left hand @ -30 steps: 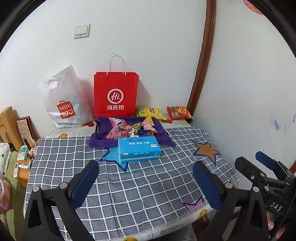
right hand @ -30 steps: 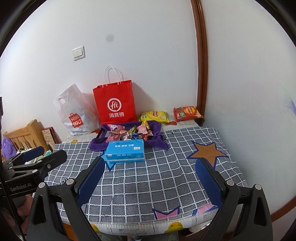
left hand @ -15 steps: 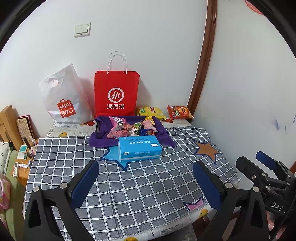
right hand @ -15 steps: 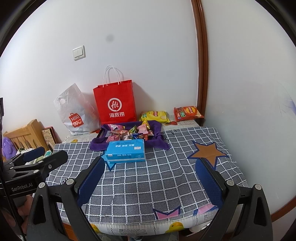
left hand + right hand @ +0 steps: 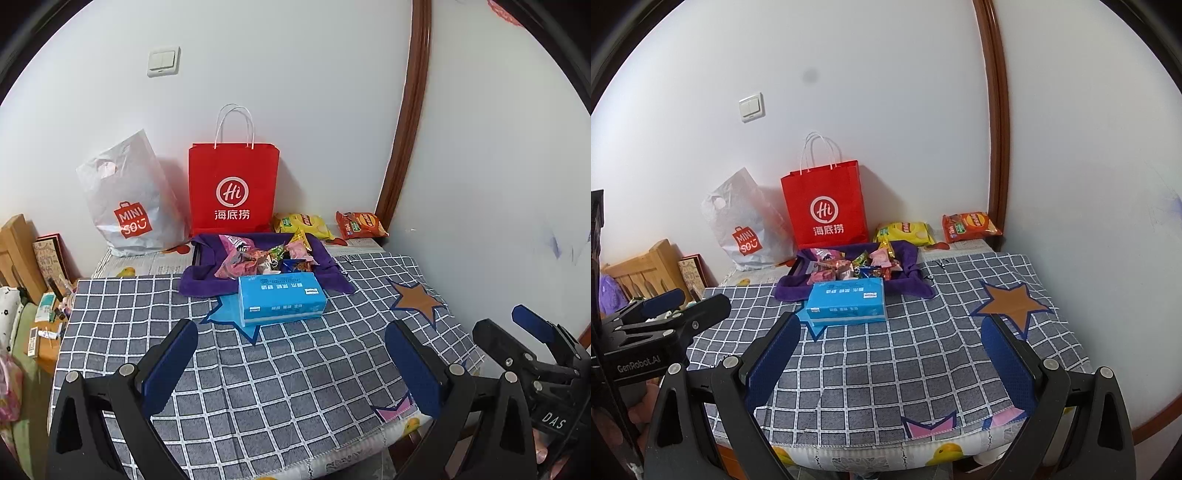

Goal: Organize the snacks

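Observation:
A pile of small wrapped snacks (image 5: 266, 256) (image 5: 857, 267) lies on a purple cloth (image 5: 207, 284) (image 5: 792, 290) at the back of the table. A yellow chip bag (image 5: 303, 223) (image 5: 905, 232) and an orange chip bag (image 5: 360, 225) (image 5: 971, 225) lie behind it by the wall. My left gripper (image 5: 291, 360) is open and empty above the table's front. My right gripper (image 5: 890, 354) is open and empty, also near the front edge. Each gripper also shows at the edge of the other's view.
A blue tissue box (image 5: 280, 299) (image 5: 847, 301) sits in front of the cloth. A red paper bag (image 5: 232, 192) (image 5: 827, 206) and a white plastic bag (image 5: 129, 199) (image 5: 746, 221) stand against the wall. The checked tablecloth (image 5: 295, 369) covers the table. Wooden furniture (image 5: 646, 269) is left.
Both grippers have barely shifted; the view has crept slightly. Nothing was taken or released.

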Tool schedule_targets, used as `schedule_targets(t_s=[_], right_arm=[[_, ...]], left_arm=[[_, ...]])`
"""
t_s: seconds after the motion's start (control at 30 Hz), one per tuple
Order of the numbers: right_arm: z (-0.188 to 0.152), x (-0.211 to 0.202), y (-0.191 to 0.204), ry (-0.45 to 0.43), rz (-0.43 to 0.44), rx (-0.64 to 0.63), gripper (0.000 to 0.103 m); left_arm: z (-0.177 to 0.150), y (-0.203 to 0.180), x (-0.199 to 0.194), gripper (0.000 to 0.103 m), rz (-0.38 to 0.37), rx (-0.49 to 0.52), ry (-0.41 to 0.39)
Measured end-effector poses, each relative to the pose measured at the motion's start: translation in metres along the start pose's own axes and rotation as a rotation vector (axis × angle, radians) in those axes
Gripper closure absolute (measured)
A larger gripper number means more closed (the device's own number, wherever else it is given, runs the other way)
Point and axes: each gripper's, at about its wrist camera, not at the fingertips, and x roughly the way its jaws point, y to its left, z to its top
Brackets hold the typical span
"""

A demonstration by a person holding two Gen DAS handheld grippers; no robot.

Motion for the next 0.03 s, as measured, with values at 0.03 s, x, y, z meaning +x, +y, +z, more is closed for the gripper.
schedule_targets(t_s=[0.03], right_arm=[[-0.0005,0.0027,0.0005,0.000,-0.002,-0.004,0.006]], left_arm=[[0.0002,0.0005,0.0029,0.001,0.006,-0.001,0.002]])
